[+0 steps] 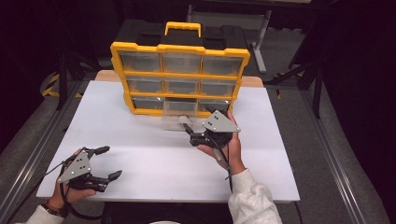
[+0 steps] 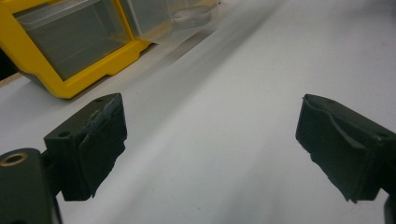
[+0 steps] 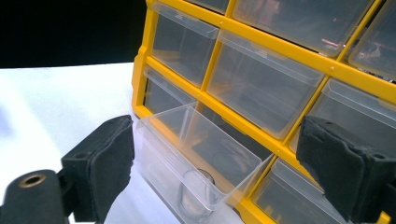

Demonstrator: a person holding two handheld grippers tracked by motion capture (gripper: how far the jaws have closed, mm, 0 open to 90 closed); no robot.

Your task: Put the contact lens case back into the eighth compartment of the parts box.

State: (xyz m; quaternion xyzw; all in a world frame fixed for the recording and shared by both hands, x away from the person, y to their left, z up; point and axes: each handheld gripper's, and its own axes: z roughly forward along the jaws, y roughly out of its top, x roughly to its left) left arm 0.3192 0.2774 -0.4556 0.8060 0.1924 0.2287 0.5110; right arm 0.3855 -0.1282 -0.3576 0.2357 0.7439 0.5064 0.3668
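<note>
**Middle drawer half out, right gripper lined up on it**

At the left, the left gripper (image 1: 100, 163) rests near the table's (image 1: 154, 158) front edge, jaws spread wide with nothing between them, well clear of the work. Behind the middle of the table stands the yellow cabinet (image 1: 180, 49) of clear drawers. The bottom-row middle drawer (image 3: 196, 158) is pulled partway out, and something small seems to lie inside, too blurred to name. To the right, the right gripper (image 3: 215, 163) hovers at that drawer, jaws released and apart; the left pad (image 3: 112, 163) is just beside the drawer's corner, the other well off. To do this well, I'd centre the jaws on the front lip, close gently, and move straight along the slot so the cabinet doesn't tip or slide.
</note>
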